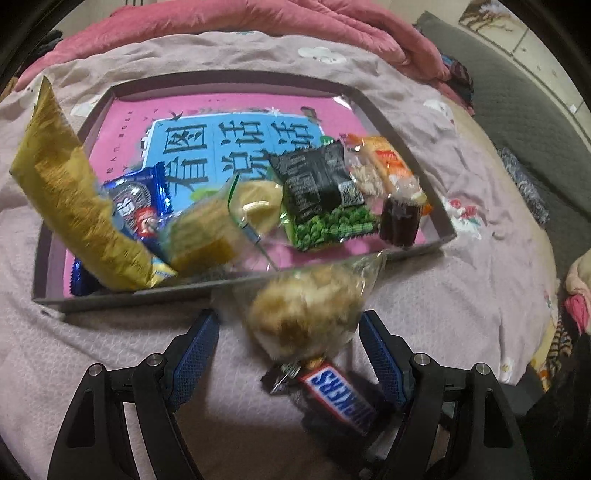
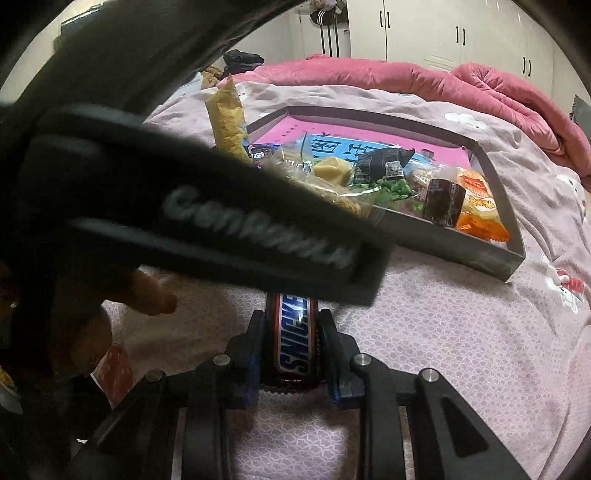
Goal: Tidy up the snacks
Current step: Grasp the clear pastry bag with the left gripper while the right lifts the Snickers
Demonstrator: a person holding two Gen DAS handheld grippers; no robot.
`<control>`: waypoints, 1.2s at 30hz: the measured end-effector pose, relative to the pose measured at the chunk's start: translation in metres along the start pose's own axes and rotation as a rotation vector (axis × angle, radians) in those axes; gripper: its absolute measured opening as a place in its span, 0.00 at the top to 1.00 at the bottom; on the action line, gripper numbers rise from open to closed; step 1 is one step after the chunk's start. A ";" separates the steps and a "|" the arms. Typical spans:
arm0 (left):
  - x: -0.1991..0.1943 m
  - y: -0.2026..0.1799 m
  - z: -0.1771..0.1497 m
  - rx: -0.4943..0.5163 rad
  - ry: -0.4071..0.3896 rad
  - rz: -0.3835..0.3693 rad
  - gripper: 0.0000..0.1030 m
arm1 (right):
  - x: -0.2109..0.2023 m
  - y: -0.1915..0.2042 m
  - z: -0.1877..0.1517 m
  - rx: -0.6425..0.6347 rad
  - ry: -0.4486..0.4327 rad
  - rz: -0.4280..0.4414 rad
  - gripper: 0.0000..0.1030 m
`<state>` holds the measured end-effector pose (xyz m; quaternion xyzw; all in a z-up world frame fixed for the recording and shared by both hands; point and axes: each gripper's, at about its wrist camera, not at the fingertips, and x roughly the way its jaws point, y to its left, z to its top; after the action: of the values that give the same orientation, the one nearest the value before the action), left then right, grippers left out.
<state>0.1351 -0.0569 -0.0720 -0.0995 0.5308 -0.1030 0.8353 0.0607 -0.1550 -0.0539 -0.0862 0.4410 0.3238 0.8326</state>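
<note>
In the right claw [image 2: 293,339]: "SNICKERS" bar [image 2: 297,338].

Bedroom in home, plain to see. Work surface is bed: pale pink sheet [image 2: 461,332] with cloud and cartoon prints. Crumpled pink quilt [image 2: 424,79] heaped along far side. White wardrobe doors [image 2: 461,33] with dark handles behind it. Dark clothes [image 2: 242,59] piled at bed edge. Grey padded headboard [image 1: 517,96] at one side, picture [image 1: 491,18] on wall above.
</note>
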 end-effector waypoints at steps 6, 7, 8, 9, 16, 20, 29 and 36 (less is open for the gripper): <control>-0.004 -0.001 -0.001 0.002 -0.025 -0.025 0.44 | -0.003 0.001 0.000 -0.003 -0.002 -0.006 0.72; -0.007 0.000 -0.001 0.002 -0.034 -0.032 0.44 | 0.000 -0.002 0.005 -0.004 -0.005 -0.013 0.72; -0.010 0.000 -0.002 -0.002 -0.042 -0.042 0.45 | -0.001 -0.003 0.005 -0.001 -0.005 -0.018 0.72; -0.014 0.001 -0.002 -0.004 -0.047 -0.046 0.45 | -0.002 -0.003 0.005 0.003 -0.005 -0.020 0.72; -0.051 0.010 -0.006 -0.008 -0.100 -0.051 0.46 | -0.012 -0.013 0.007 0.054 -0.037 -0.054 0.72; -0.065 0.017 -0.008 -0.020 -0.125 -0.042 0.46 | -0.022 -0.015 0.006 0.082 -0.074 -0.071 0.72; -0.082 0.032 -0.009 -0.055 -0.158 -0.022 0.46 | -0.040 -0.022 0.010 0.135 -0.150 -0.088 0.72; -0.093 0.025 -0.002 -0.041 -0.189 -0.015 0.46 | -0.050 -0.039 0.020 0.173 -0.215 -0.100 0.72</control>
<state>0.0960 -0.0076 0.0005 -0.1300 0.4507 -0.0885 0.8787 0.0786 -0.2002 -0.0079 -0.0009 0.3707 0.2499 0.8945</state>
